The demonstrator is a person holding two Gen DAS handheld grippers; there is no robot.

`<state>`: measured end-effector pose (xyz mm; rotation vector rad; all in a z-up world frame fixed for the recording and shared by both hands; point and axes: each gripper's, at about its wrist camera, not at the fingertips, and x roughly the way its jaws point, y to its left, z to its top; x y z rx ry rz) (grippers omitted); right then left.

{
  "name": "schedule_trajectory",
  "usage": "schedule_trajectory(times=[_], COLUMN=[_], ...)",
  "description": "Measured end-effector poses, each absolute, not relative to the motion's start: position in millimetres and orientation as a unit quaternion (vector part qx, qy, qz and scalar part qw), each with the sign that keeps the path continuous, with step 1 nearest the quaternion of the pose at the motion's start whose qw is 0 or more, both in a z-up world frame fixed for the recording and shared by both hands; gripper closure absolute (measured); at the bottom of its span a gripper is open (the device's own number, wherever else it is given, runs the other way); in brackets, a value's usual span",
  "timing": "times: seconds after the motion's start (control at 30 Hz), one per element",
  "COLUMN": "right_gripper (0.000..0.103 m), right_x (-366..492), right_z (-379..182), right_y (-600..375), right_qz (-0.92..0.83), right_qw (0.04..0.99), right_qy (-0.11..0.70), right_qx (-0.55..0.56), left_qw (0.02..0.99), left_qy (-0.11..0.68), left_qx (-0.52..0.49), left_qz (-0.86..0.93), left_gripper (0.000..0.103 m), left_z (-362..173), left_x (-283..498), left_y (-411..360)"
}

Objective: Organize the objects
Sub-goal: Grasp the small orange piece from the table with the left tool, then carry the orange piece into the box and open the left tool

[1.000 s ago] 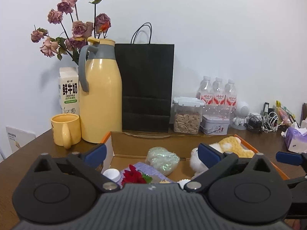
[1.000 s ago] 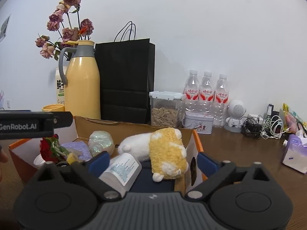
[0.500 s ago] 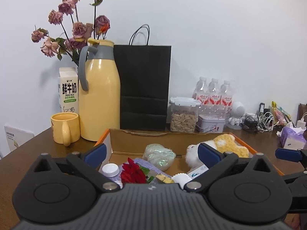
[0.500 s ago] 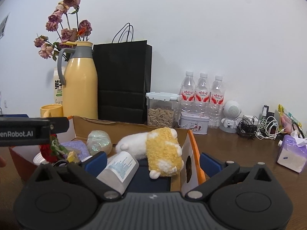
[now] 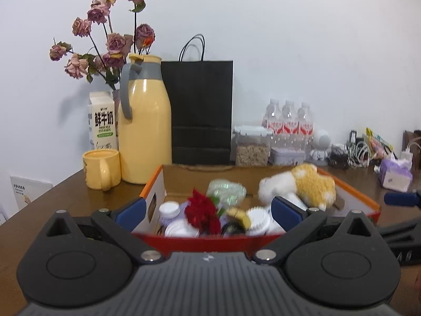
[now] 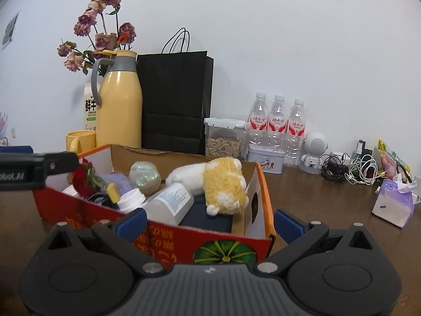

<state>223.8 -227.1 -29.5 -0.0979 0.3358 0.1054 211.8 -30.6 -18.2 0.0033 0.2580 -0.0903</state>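
Observation:
An orange cardboard box [image 5: 205, 242] [image 6: 184, 239] stands on the brown table, filled with a yellow-and-white plush toy [image 5: 302, 184] [image 6: 218, 181], a red rose [image 5: 202, 210] [image 6: 81, 176], a shiny wrapped ball [image 5: 226, 189] [image 6: 144, 175], white-capped bottles [image 6: 168, 202] and a dark flat item [image 6: 208, 217]. My left gripper [image 5: 208, 212] is open and empty, just before the box's near wall. My right gripper [image 6: 209, 222] is open and empty at the box's near right corner.
Behind the box stand a yellow thermos [image 5: 143, 129], yellow mug [image 5: 101, 168], milk carton [image 5: 102, 121], dried roses, black paper bag [image 5: 201, 110], snack jar [image 6: 223, 137], three water bottles [image 6: 277, 123], a tin, a small robot figure, cables [image 6: 350, 167] and a tissue pack [image 6: 394, 201].
Both grippers have drawn back and risen from over the box; the box's near wall now shows in both views. The box contents look unmoved. Both stay open.

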Motion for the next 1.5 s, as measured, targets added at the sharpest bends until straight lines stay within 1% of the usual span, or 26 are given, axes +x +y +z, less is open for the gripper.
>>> schedule_trajectory(times=[0.33,0.7,0.87,0.93,1.0,1.07,1.13,1.27,1.3,1.33,1.37,1.4,1.5], right_gripper=[0.000,0.000,0.000,0.000,0.000,0.000,0.000,0.000,0.000,0.000,0.000,0.000,0.000], right_x=[210,212,213,214,214,215,215,216,216,216,216,216,216], right_z=[-40,-46,-46,-47,-47,-47,-47,-48,-49,-49,-49,-49,-49], right_y=[-222,-224,-224,-225,-225,-225,-225,-224,-224,-224,-225,-224,-225], right_qz=[0.069,0.059,0.056,0.056,0.055,0.056,0.056,0.055,0.055,0.055,0.055,0.055,0.054], right_qw=[0.977,0.973,0.972,0.972,0.972,0.972,0.972,0.971,0.971,0.971,0.971,0.971,0.971], right_qy=[0.196,0.217,0.220,0.222,0.224,0.224,0.225,0.226,0.227,0.227,0.227,0.227,0.227], right_qx=[-0.054,-0.053,-0.051,-0.051,-0.051,-0.051,-0.051,-0.052,-0.052,-0.052,-0.052,-0.051,-0.050], left_qw=[0.983,0.972,0.964,0.958,0.951,0.948,0.947,0.945,0.944,0.944,0.945,0.944,0.944], left_qy=[0.182,0.232,0.264,0.285,0.305,0.314,0.316,0.319,0.318,0.316,0.314,0.312,0.311], left_qx=[-0.008,0.005,0.003,0.002,-0.002,-0.003,-0.002,0.011,0.017,0.022,0.026,0.027,0.025], left_qz=[-0.026,-0.037,-0.038,-0.038,-0.044,-0.050,-0.059,-0.075,-0.082,-0.088,-0.093,-0.099,-0.107], left_gripper=[0.000,0.000,0.007,0.019,0.025,0.029,0.030,0.039,0.047,0.062,0.071,0.090,0.090], left_z=[-37,-48,-53,-56,-59,-61,-63,-63,-63,-63,-62,-62,-62], left_x=[196,201,211,217,223,226,227,231,232,232,231,230,229], left_y=[-9,-14,-14,-14,-14,-15,-17,-26,-28,-31,-33,-34,-34])
